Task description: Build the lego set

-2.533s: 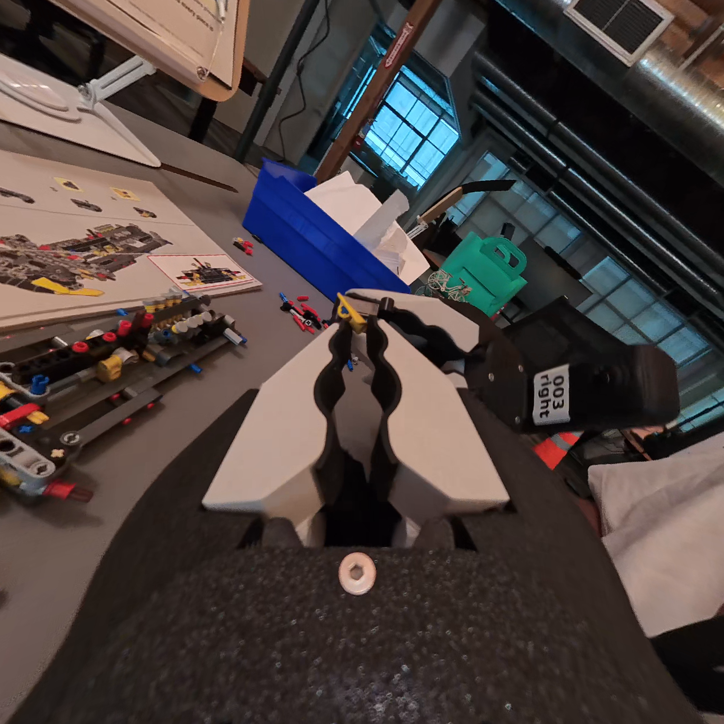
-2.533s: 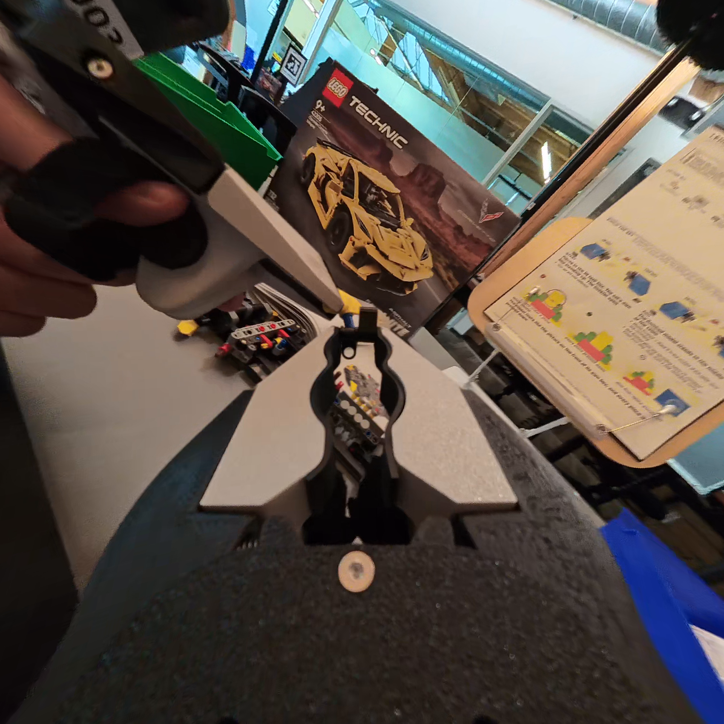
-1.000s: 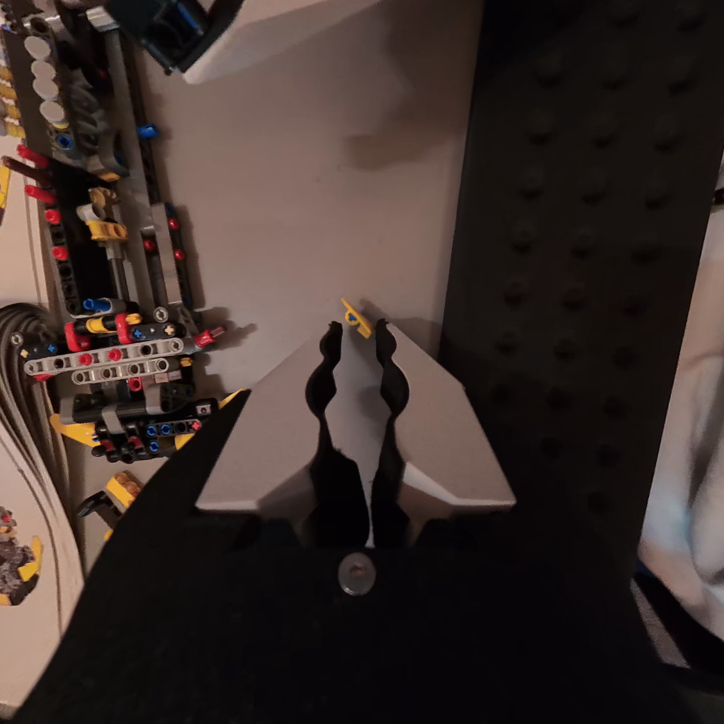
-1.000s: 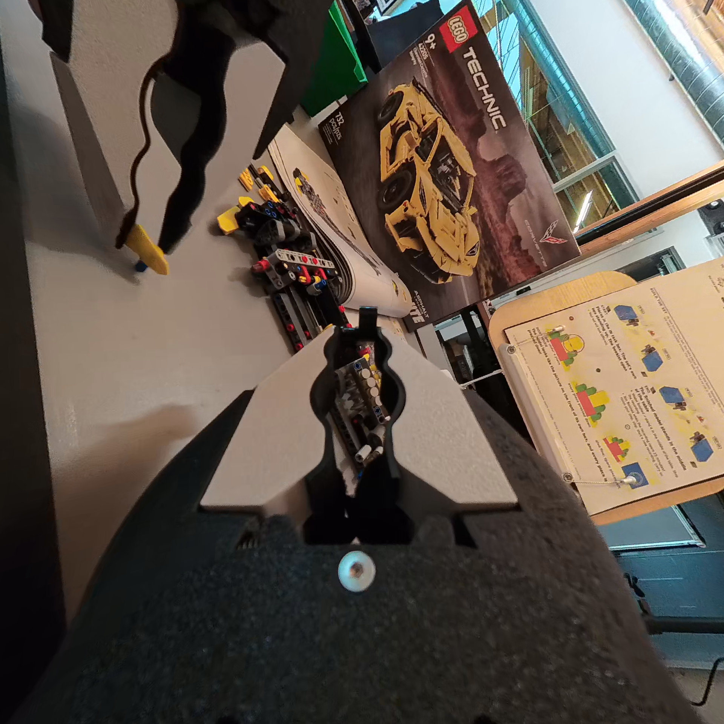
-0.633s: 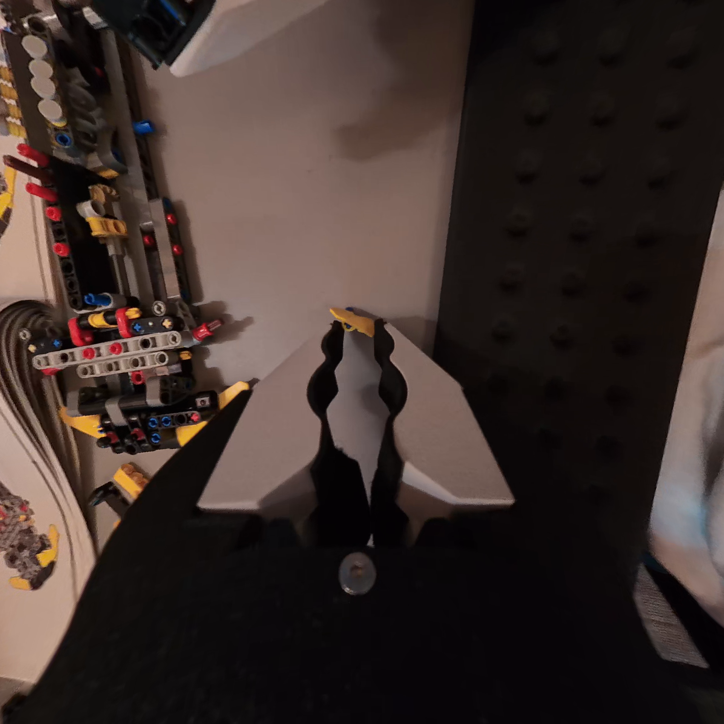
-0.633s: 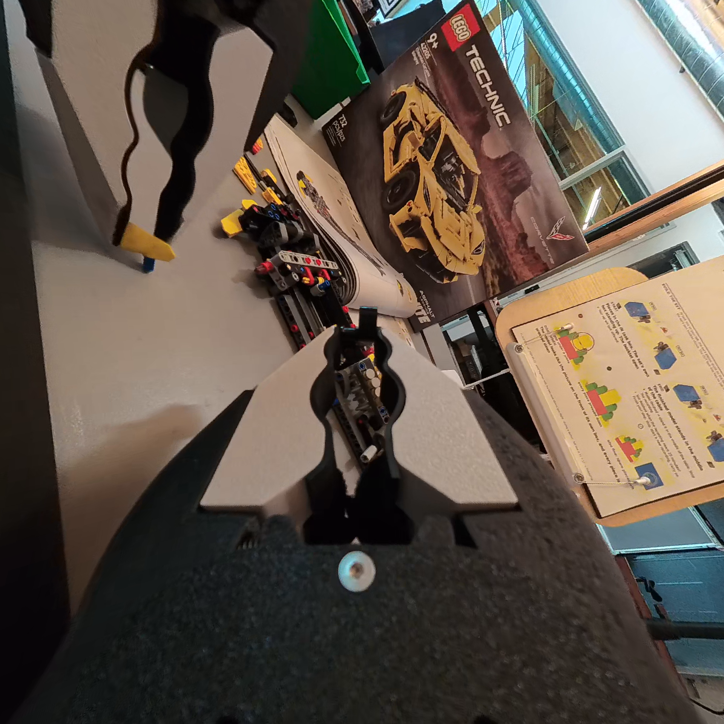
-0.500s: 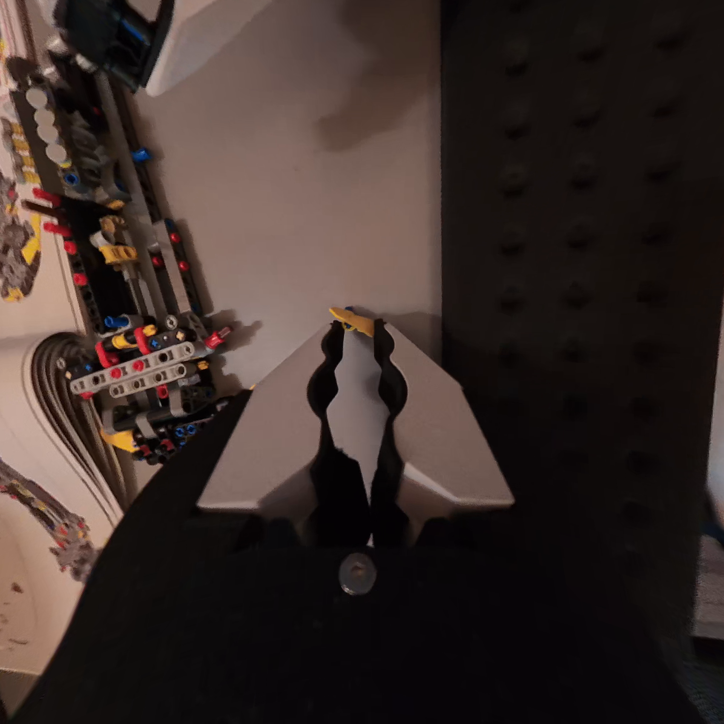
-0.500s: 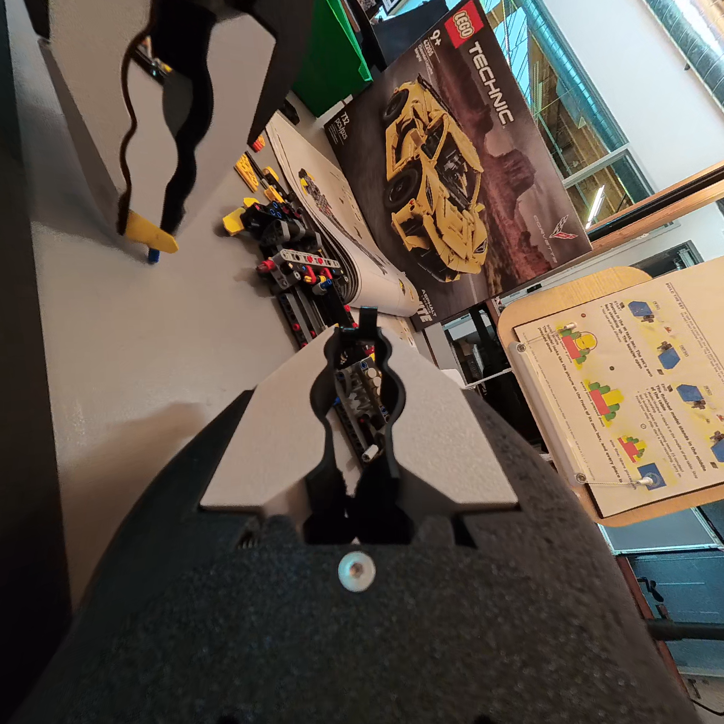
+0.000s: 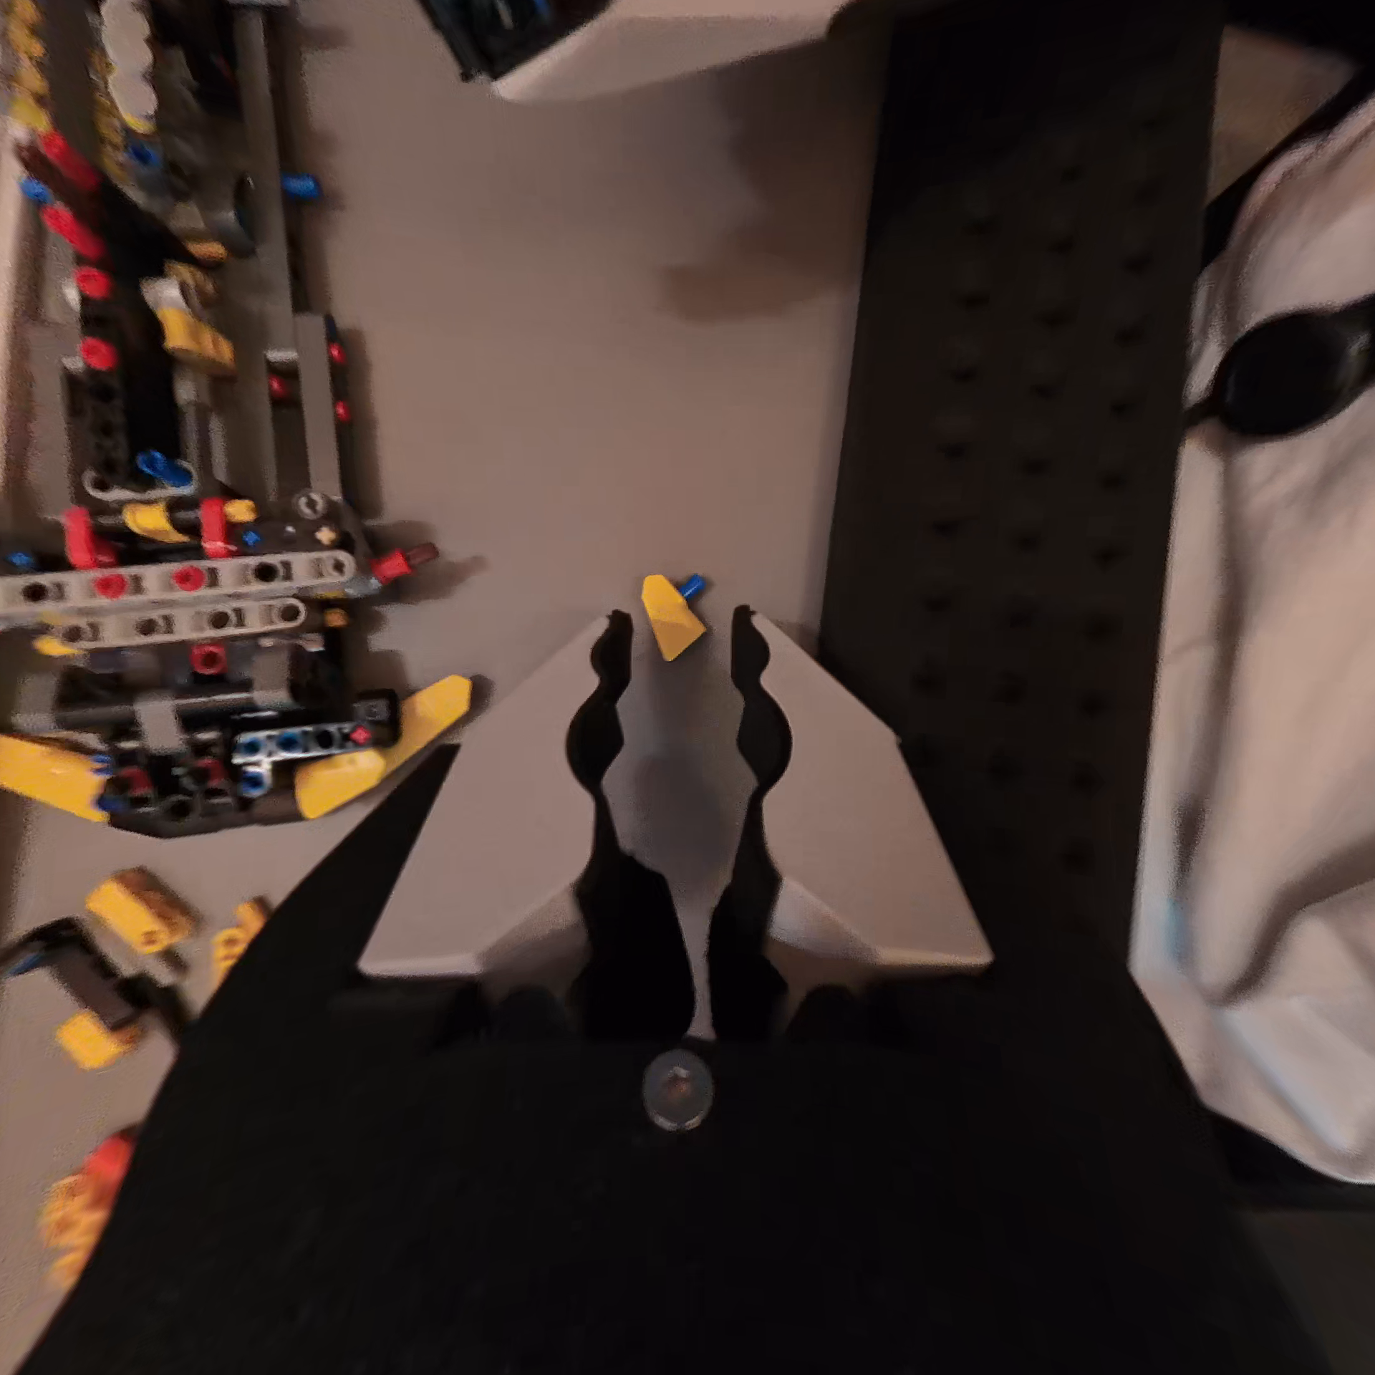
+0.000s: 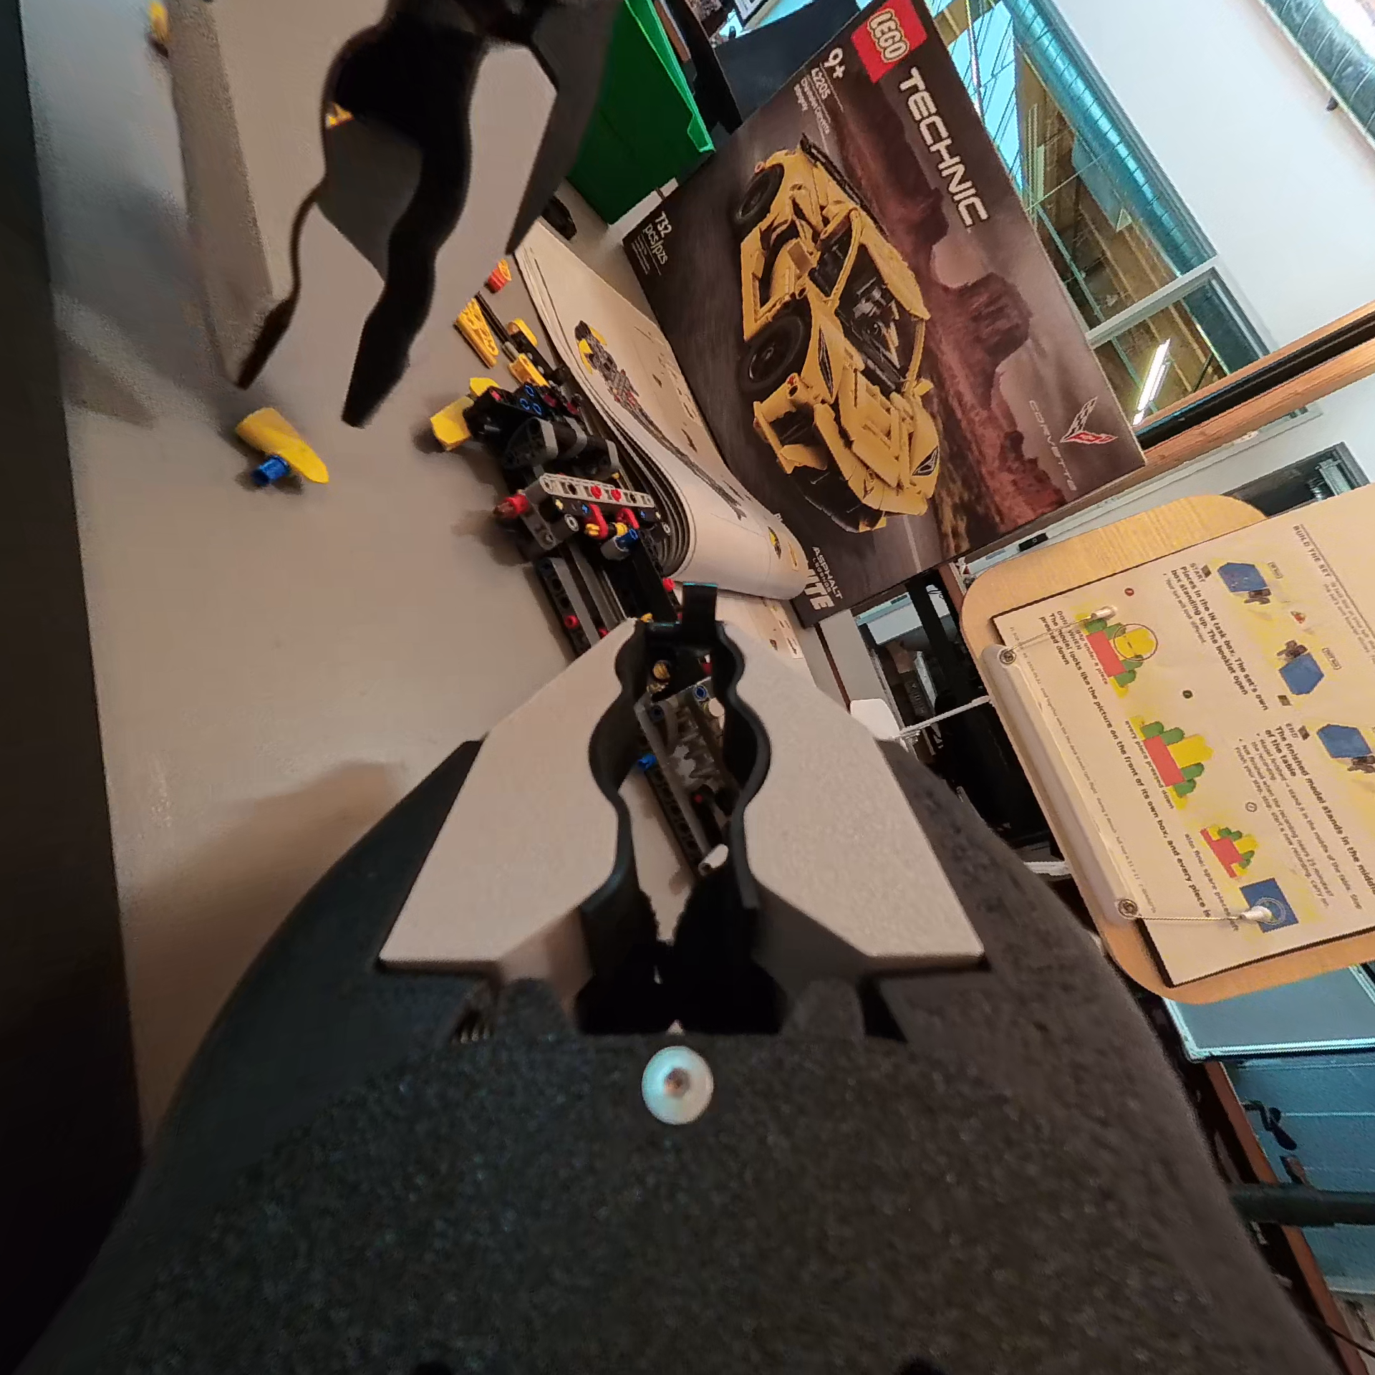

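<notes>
My left gripper (image 9: 681, 616) is open and empty, just above the grey table. A small yellow wedge piece with a blue pin (image 9: 672, 617) lies loose on the table between its fingertips; it also shows in the right wrist view (image 10: 283, 446), below the raised left gripper (image 10: 305, 394). My right gripper (image 10: 681, 632) is shut on a small black piece (image 10: 697, 604) that sticks out past its tips. The partly built chassis (image 9: 186, 595) of black, grey, red and yellow parts lies to the left, and in the right wrist view (image 10: 573, 513) it is ahead of my right gripper.
A black studded mat (image 9: 1027, 446) runs along the table's right side, with white cloth (image 9: 1265, 670) beyond it. Loose yellow parts (image 9: 141, 908) lie at lower left. The open booklet (image 10: 655, 446), the set's box (image 10: 878, 335), a green bin (image 10: 640, 126) and an instruction board (image 10: 1190, 744) stand behind the chassis. Tip to tip, the grippers are about 12 cm apart.
My left gripper has opened and let go of the yellow piece, which now lies on the table; the gripper has risen a little. My right gripper still holds the black piece.
</notes>
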`<move>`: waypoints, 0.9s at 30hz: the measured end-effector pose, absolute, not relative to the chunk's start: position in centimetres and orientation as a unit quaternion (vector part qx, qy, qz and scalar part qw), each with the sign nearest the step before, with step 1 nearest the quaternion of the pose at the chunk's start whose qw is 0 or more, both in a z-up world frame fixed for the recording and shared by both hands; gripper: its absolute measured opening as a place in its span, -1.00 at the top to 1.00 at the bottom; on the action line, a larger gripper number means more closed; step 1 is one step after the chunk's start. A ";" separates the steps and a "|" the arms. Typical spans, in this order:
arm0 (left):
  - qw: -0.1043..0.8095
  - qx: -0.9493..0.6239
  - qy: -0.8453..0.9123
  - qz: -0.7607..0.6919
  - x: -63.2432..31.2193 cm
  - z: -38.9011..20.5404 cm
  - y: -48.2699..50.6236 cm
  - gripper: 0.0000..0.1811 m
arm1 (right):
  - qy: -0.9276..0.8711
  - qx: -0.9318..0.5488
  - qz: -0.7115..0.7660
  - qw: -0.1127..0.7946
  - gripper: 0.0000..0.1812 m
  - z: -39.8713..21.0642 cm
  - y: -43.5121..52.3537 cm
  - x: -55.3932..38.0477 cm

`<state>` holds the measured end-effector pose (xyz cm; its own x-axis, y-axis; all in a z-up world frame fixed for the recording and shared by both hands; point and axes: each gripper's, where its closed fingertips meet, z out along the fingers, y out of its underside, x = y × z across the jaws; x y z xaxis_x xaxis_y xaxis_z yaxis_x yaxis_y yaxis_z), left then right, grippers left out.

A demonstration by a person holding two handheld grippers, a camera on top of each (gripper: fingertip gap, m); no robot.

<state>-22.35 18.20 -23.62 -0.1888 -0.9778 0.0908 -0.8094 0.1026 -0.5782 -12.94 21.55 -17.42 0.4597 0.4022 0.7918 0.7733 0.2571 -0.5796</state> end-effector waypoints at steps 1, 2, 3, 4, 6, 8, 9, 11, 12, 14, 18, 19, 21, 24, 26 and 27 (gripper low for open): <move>0.145 -0.633 0.707 -0.281 -22.2 -23.5 18.1 0.72 | -0.498 -0.591 -0.148 0.617 0.83 -17.4 21.6 -13.0; 0.131 -0.647 0.692 -0.292 -22.1 -23.6 18.1 0.71 | -0.497 -0.591 -0.148 0.618 0.83 -17.4 21.6 -13.0; 0.116 -0.658 0.682 -0.297 -22.1 -23.8 18.1 0.70 | -0.497 -0.591 -0.148 0.618 0.84 -17.4 21.6 -13.0; 0.105 -0.668 0.676 -0.294 -22.1 -24.1 18.2 0.69 | -0.497 -0.592 -0.147 0.618 0.83 -17.4 21.6 -13.0; 0.092 -0.682 0.665 -0.288 -22.1 -24.7 18.5 0.67 | -0.496 -0.592 -0.147 0.619 0.84 -17.4 21.5 -12.9; 0.081 -0.694 0.653 -0.293 -21.9 -24.8 18.8 0.73 | -0.494 -0.593 -0.145 0.619 0.83 -17.4 21.5 -12.9; 0.073 -0.696 0.651 -0.295 -21.9 -24.8 18.7 0.77 | -0.494 -0.593 -0.145 0.619 0.83 -17.4 21.6 -12.9; 0.067 -0.690 0.660 -0.289 -22.0 -24.9 18.5 0.83 | -0.495 -0.594 -0.144 0.618 0.83 -17.4 21.6 -12.9; 0.066 -0.682 0.670 -0.284 -22.0 -25.0 18.2 0.88 | -0.496 -0.594 -0.144 0.617 0.83 -17.4 21.6 -12.9; 0.082 -0.667 0.693 -0.261 -22.0 -25.1 17.7 0.88 | -0.496 -0.594 -0.145 0.617 0.83 -17.5 21.6 -12.9; 0.109 -0.624 0.742 -0.220 -22.0 -25.2 16.8 0.89 | -0.499 -0.595 -0.142 0.614 0.84 -17.6 21.6 -13.0; 0.131 -0.608 0.754 -0.210 -21.7 -25.0 17.0 0.89 | -0.500 -0.596 -0.140 0.613 0.84 -17.7 21.6 -13.0; 0.213 -0.574 0.765 -0.198 -20.6 -24.1 17.9 0.90 | -0.501 -0.598 -0.137 0.611 0.83 -17.8 21.5 -13.1; 0.315 -0.543 0.738 -0.250 -18.4 -21.0 18.2 0.90 | -0.499 -0.605 -0.129 0.607 0.84 -17.9 21.6 -13.0; 0.353 -0.579 0.688 -0.260 -17.2 -19.5 19.5 0.90 | -0.493 -0.616 -0.117 0.603 0.83 -18.1 21.5 -13.2; 0.360 -0.593 0.668 -0.270 -16.7 -18.9 19.8 0.90 | -0.487 -0.625 -0.102 0.602 0.83 -18.1 21.4 -13.4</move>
<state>-16.69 19.76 -18.87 -0.0376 -0.9861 -0.1619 -0.5975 0.1521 -0.7873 -13.43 21.35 -18.11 0.5052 0.4859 0.7132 0.7312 0.1979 -0.6528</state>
